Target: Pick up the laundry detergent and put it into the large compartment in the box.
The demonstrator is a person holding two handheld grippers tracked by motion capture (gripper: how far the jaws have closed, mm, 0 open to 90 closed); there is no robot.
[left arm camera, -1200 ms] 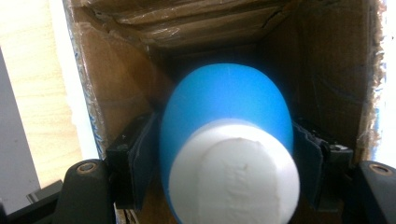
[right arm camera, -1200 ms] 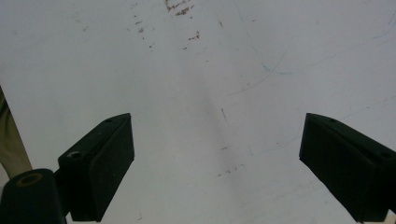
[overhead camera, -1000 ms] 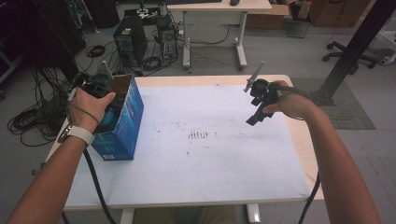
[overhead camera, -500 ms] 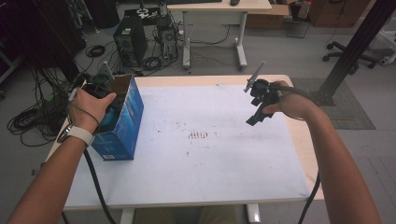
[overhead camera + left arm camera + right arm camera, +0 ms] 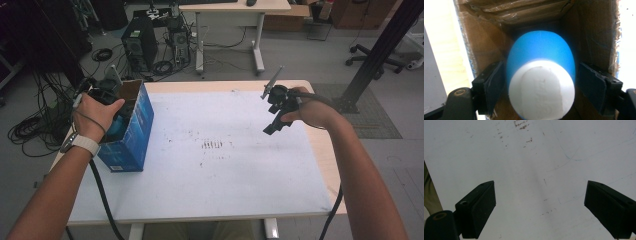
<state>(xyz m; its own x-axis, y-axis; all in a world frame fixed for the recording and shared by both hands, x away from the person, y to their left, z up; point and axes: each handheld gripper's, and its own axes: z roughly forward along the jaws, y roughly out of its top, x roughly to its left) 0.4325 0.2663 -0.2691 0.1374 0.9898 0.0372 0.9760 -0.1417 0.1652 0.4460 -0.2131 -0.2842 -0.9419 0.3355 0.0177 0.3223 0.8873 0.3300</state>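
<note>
My left gripper (image 5: pixel 541 68) reaches down into an open blue cardboard box (image 5: pixel 135 135) at the table's left edge. Between its jaws sits a rounded blue object with a white end (image 5: pixel 541 47). The jaws have just been opening. The left pad lies close against the object's side and the right pad stands a little apart from it. In the high view the left hand (image 5: pixel 97 112) covers most of that gripper. My right gripper (image 5: pixel 272 125) hangs above the right part of the white table top (image 5: pixel 215 180), open, with bare table between its jaws (image 5: pixel 540 192).
The box's brown inner walls (image 5: pixel 486 37) close in around the left jaws. Faint dark marks (image 5: pixel 212 145) dot the table's middle. Beyond the far edge stand a second desk (image 5: pixel 235 10), computer towers (image 5: pixel 140 45) and cables on the floor.
</note>
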